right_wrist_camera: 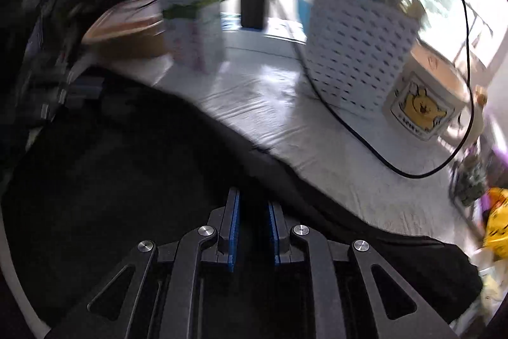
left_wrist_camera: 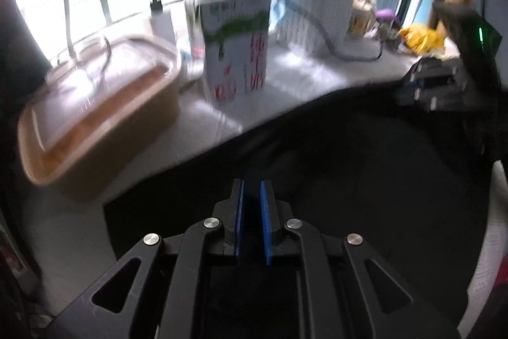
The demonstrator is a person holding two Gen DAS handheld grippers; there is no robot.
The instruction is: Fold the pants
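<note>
The black pants [left_wrist_camera: 349, 148] lie spread on the white cloth-covered table [left_wrist_camera: 317, 69] and fill the lower half of both views [right_wrist_camera: 111, 180]. My left gripper [left_wrist_camera: 252, 189] hangs over the pants, its blue-padded jaws a narrow gap apart with dark fabric between them. My right gripper [right_wrist_camera: 252, 199] is likewise over the pants near their far edge, jaws a narrow gap apart with dark fabric between. The right gripper also shows in the left wrist view [left_wrist_camera: 444, 78] at the pants' far right edge. Both views are motion-blurred.
A lidded beige box [left_wrist_camera: 95, 116], a white carton with green and red print [left_wrist_camera: 235, 50], a white perforated basket [right_wrist_camera: 355, 46] with blue cloth, a bear-print mug [right_wrist_camera: 422, 107] and a black cable [right_wrist_camera: 365, 142] stand behind the pants by the window.
</note>
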